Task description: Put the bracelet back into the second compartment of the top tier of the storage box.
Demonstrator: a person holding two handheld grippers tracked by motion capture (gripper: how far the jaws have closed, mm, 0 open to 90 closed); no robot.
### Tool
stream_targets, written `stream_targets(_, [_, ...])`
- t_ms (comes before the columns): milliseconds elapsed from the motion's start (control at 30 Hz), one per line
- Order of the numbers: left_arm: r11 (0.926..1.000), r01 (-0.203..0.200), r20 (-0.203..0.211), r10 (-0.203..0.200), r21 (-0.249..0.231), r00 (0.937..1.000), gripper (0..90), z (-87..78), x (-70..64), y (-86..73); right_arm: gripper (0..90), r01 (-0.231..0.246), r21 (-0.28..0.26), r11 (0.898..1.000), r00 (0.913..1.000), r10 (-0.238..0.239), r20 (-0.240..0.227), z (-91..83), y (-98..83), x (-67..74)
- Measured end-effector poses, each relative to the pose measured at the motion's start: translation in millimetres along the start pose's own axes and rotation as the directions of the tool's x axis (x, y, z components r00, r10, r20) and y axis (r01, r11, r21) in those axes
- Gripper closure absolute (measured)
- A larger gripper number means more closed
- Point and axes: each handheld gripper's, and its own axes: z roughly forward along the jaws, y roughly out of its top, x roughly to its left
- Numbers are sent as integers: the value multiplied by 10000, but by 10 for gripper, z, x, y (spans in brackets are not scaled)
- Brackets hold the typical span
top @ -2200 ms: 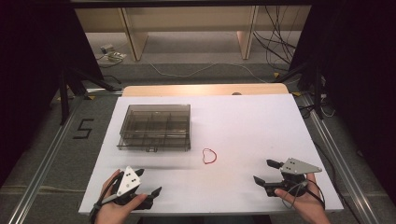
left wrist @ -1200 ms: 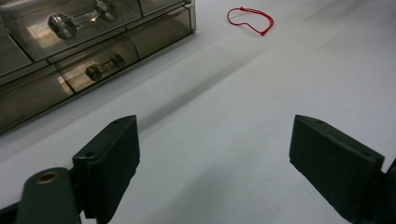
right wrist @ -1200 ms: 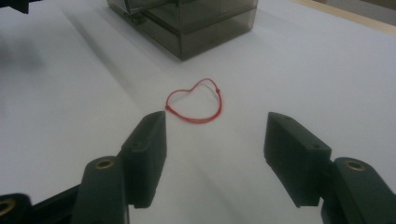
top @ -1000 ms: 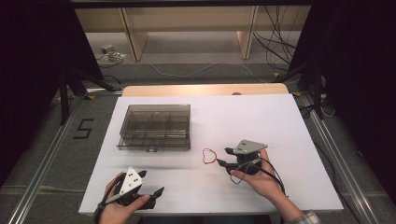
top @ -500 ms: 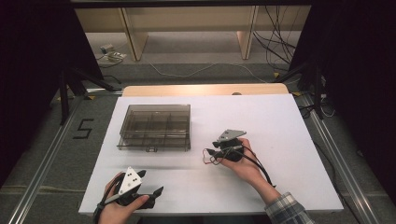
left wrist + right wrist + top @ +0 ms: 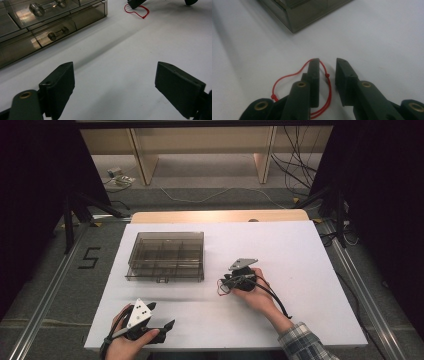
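Red string loop (image 6: 287,77) between closing hand-held gripper (image 6: 327,65) jaws

Right gripper (image 6: 327,72) jaws closing, narrow gap, left gripper (image 6: 115,87) wide

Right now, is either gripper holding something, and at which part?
Nothing is gripped yet. The right gripper has been closing around the red string loop near a knot, a gap remaining. The left gripper is open.

Grey floor (image 6: 210,195), wooden shelf legs (image 6: 140,162), loose cables (image 6: 295,170), dark sides.
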Motion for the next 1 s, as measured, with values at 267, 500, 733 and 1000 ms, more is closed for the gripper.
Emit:
stream_targets(267, [10000, -21, 24, 21, 52, 10000, 160, 2, 6, -6, 869, -103, -101, 9999, 9999, 104, 94, 17, -3, 5])
stream_targets(500, [10000, -33, 9, 33, 16, 10000, 161, 2, 6, -6, 878, -305, -206, 9993, 9995, 305, 0, -9, -4, 16])
stream_targets(733, [10000, -18, -23, 18, -31, 10000, 161, 2, 2, -6, 879, -192, -680, 9975, 9998, 195, 35, -144, 33, 38])
stream_targets(1000, [10000, -2, -74, 1, -59, 10000, 161, 5, -1, -5, 879, -110, -1169, 9931, 9999, 111, 4, -279, 82, 85])
